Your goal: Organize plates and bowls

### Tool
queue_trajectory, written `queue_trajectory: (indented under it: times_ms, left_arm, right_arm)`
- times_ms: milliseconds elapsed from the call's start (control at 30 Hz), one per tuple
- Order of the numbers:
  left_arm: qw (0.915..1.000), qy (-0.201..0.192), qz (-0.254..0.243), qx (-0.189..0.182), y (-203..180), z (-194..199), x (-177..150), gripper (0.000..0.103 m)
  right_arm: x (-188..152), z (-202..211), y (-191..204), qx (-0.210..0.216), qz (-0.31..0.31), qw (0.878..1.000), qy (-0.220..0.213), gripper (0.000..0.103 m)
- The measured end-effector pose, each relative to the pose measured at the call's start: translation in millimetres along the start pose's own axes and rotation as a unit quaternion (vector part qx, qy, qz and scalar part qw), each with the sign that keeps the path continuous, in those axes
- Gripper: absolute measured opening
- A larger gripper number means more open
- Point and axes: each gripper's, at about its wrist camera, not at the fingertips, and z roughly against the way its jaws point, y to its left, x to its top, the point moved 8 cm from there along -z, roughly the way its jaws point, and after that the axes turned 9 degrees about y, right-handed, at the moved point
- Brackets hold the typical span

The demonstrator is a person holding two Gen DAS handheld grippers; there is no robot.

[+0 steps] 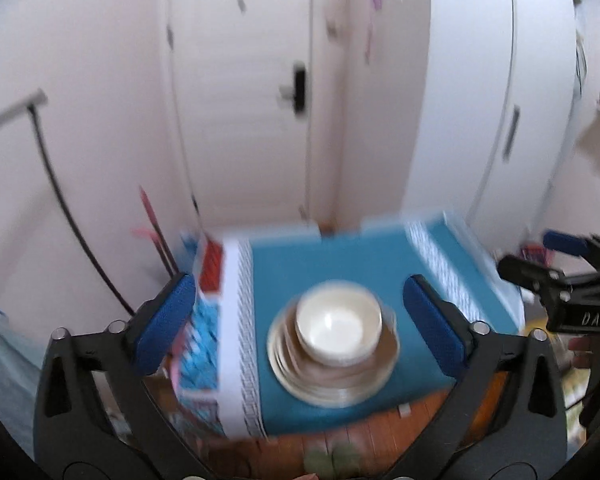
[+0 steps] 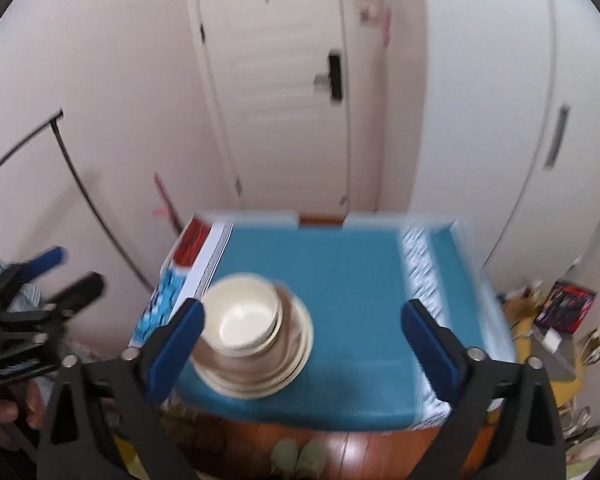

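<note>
Bowls point(image 1: 338, 326) atop stacked plates point(image 1: 334, 376) on teal cloth point(image 1: 340, 264), both claws open.

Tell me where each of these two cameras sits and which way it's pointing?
Left wrist: on the left gripper, looking forward and down at stacked plates with bowls; its blue pads frame them, the right gripper appears at right.
Right wrist: on the right gripper, same downward aim; the left gripper and a hand show at left.
Shared: the stack, teal cloth, white door.
</note>
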Motion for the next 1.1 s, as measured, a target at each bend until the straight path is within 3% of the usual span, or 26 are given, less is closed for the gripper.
queue_trajectory:
  times_ms: [133, 367, 1100]
  left_arm:
    - [0.9985, -0.052, -0.003, 0.014, -2.2, 33.6, 16.0, 0.103]
    - [0.9956, -0.089, 0.013, 0.028, -1.8, 56.7, 18.0, 0.103]
    - [0.9933, -0.104, 0.011, 0.049, 5.4, 65.9, 29.2, 0.103]
  right_arm:
    - [14.8, 46.4, -4.3, -0.033, -0.009, 0.996, -0.078, 0.102]
    - [21.9, 73.6, 1.7, -0.049, -0.003, 0.99, -0.13, 0.102]
    - [28.7, 77.7, 3.1, -0.061, -0.011, 0.987, -0.15, 0.102]
